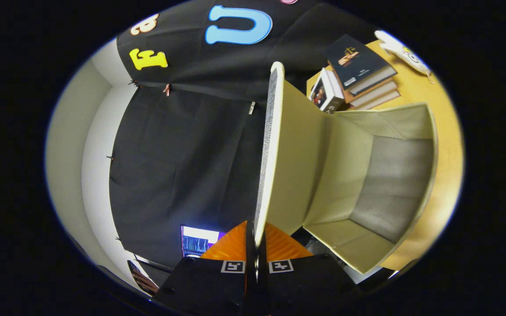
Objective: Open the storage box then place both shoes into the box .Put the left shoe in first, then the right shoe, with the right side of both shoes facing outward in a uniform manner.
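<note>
The camera is tilting sideways, so the scene is reading as rotated, and the lower part of the storage box (367, 175) is getting cut off behind the black gripper (256, 237) body. The jaws are clenching on the box's lid (270, 153), with its thin edge running straight out from between the orange ribbed fingers (231, 245) and both pads pressing against it. The lid is standing swung wide open, showing a grey woven fabric on its outer face and a smooth cream lining inside. The box itself is sitting on the wooden table (448, 145), its open mouth facing the camera; the walls are looking pale cream and the far panel grey, all flat, stiff and rectangular. Beyond the box, a stack of books (358, 70) is lying on the table, and a white soft toy (404, 52) is resting near them, partly cropped. A lit screen (198, 239) is glowing beside the fingers, too small to make out.
</note>
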